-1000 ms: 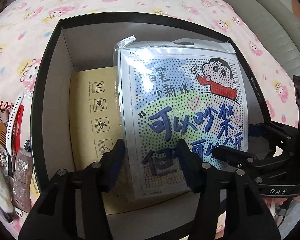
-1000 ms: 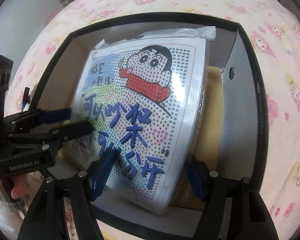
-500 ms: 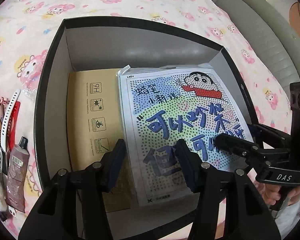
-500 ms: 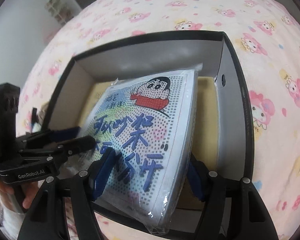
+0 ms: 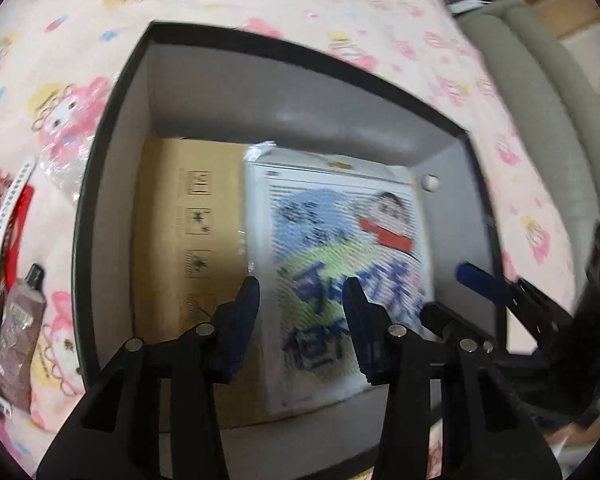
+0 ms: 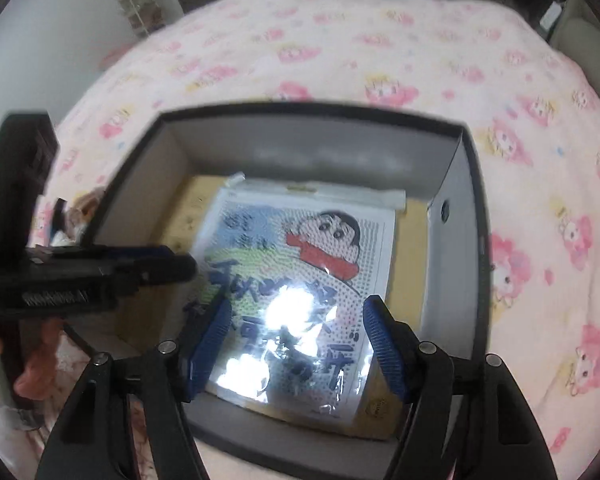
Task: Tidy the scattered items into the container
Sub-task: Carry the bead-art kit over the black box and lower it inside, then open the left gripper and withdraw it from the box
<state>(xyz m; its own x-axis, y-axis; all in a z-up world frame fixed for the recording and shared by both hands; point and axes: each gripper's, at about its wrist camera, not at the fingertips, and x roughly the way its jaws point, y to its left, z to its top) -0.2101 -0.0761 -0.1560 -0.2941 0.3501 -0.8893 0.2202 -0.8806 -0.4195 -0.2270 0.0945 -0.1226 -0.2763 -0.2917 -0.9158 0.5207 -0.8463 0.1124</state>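
1. The left gripper (image 5: 300, 300) hangs over the near part of the box (image 5: 100, 216), tilted steeply down. Its jaws have just been closing and now stand about half open with nothing pinched between them; the flat things below only show through the gap.

2. The right gripper (image 6: 296, 320) hangs over the same near edge, jaws spread wide and empty. The cartoon packet (image 6: 300, 280) lies below the gap, not in it.

3. That packet lies flat in the box on a tan cardboard sleeve (image 5: 188, 240), towards the box's right wall, its long side running from the near wall to the far wall. This item looks stowed.

4. What the coming move turns on, as I judge it: the loose items are outside the box, on the bed (image 5: 60, 80) just past the box's left wall. A brown tube (image 5: 20, 332) lies nearest that wall, with a white comb (image 5: 8, 216) and a red thing beyond it (others at the frame edge are too cut off to name).

5. These lie to the left of the left gripper's jaws, and it is plainly the nearer one; the right gripper sits over the box's right half, well apart from them.

6. The tube's long axis runs roughly parallel to the box's left wall, so the jaws would likely close across its narrow width.
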